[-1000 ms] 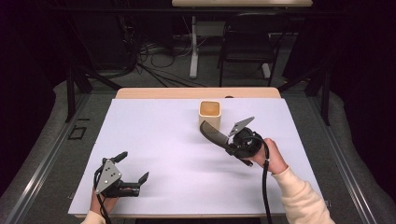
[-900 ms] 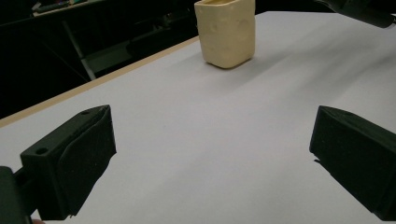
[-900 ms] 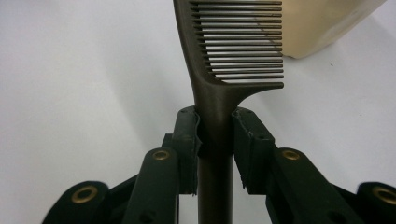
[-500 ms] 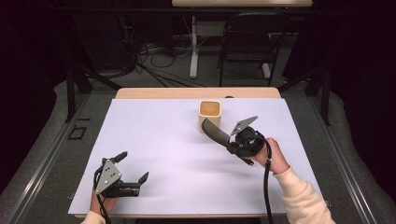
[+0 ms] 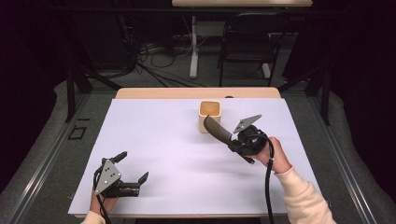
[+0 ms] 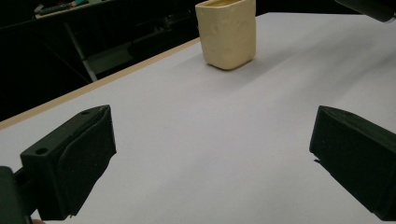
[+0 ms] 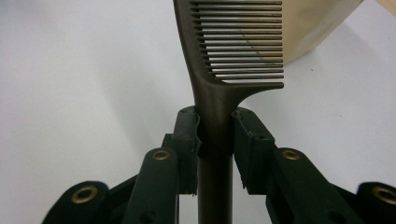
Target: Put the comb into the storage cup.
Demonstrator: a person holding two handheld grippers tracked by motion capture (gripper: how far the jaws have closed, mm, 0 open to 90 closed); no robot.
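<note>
Comb (image 7: 212, 112) clamped by handle in my right gripper (image 7: 214, 128), teeth end raised just beside cup (image 5: 209, 115), not yet inside. Pick-up done, I judge; drop into cup left. My left gripper (image 5: 132, 166) rests on table (image 5: 177, 154), jaws apart, nothing between them.

Right tongs (image 5: 219, 133): black, brass rivets, grey triangular plate, black cable; cream knit sleeve (image 5: 303, 198). Left tongs (image 5: 133, 168): black, grey plate.
</note>
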